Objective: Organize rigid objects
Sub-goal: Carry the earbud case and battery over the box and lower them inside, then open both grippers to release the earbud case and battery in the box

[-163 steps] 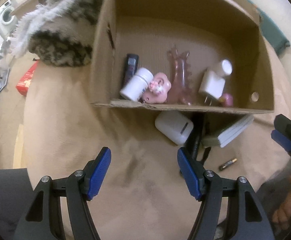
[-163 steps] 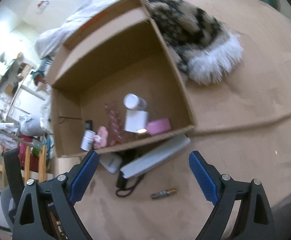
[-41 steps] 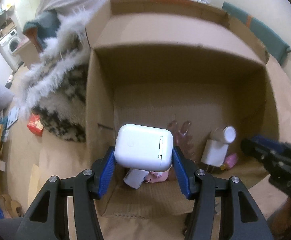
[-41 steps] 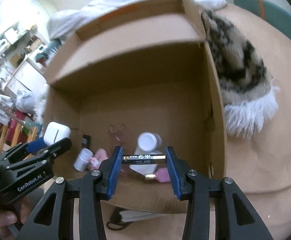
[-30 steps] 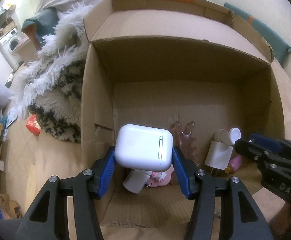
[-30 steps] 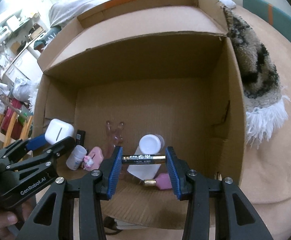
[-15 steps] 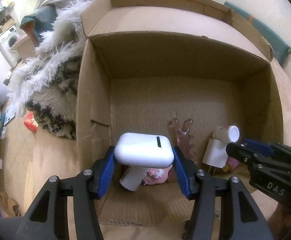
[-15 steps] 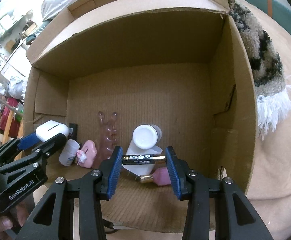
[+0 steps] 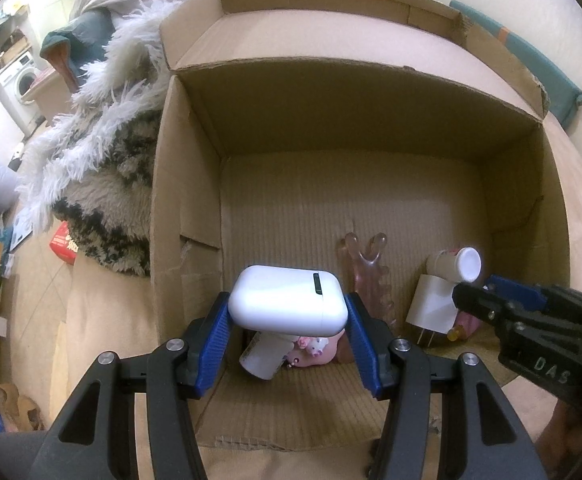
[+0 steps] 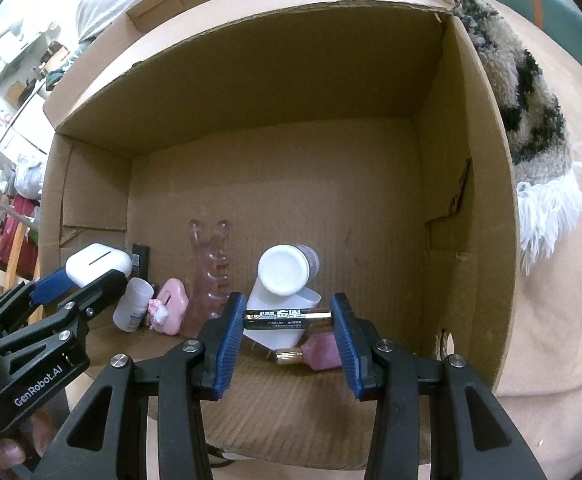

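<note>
Jaws of the left gripper (image 9: 289, 322) clamp a white earbud case (image 9: 287, 301); those of the right gripper (image 10: 287, 330) clamp a battery (image 10: 287, 317) end to end. Both loads hang over the cardboard box (image 10: 487, 208) floor, so the placing step appears in hand. Next, lower each load to bare floor ahead of the jaws, then part them.

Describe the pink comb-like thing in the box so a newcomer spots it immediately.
Look inside the open cardboard box, at the row of small items near its front edge. The pink comb lies flat between the pink pig-shaped case and the white charger plug. It alone is translucent, with a forked top and toothed sides.
</note>
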`<action>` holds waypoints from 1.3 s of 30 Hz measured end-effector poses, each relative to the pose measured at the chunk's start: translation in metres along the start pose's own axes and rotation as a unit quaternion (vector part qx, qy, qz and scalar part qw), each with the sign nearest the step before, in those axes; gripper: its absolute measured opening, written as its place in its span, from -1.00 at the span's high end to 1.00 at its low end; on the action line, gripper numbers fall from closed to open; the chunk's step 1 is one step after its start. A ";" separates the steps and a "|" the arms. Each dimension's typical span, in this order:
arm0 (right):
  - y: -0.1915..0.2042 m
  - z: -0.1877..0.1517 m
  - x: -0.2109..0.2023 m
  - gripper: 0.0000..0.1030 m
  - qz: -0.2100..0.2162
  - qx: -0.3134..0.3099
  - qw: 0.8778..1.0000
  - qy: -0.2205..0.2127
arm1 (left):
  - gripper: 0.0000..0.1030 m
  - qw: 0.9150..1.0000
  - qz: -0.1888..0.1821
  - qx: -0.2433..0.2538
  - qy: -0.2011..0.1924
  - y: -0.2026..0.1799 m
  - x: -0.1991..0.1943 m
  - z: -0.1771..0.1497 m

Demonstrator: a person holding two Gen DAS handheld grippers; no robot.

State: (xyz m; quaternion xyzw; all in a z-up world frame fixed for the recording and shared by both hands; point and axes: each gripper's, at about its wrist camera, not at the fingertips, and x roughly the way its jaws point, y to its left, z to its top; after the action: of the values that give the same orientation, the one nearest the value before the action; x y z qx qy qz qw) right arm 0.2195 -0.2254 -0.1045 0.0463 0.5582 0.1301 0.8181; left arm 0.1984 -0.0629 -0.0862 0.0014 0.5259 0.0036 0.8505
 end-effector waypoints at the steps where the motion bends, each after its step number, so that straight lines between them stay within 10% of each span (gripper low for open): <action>1: -0.001 0.001 -0.001 0.11 0.004 0.001 1.000 -0.003 | -0.01 1.000 0.001 0.002 0.001 -0.001 0.001 0.000; 9: -0.001 0.004 -0.012 -0.29 0.033 0.007 0.999 -0.023 | -0.35 1.000 -0.009 -0.008 0.008 -0.004 0.005 0.001; 26: -0.002 0.008 -0.033 -0.98 0.056 0.016 0.995 -0.079 | -0.37 1.000 -0.013 -0.017 -0.010 -0.007 -0.006 0.000; 39: -0.004 0.003 -0.050 -1.00 0.060 0.024 0.993 -0.100 | -0.37 0.999 -0.017 -0.015 -0.025 -0.001 -0.033 0.001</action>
State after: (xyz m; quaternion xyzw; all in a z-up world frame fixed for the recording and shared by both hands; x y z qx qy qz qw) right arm 0.2059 -0.2420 -0.0587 0.1124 0.4726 0.1598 0.8593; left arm 0.1848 -0.0642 -0.0557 -0.0203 0.5041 -0.0026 0.8634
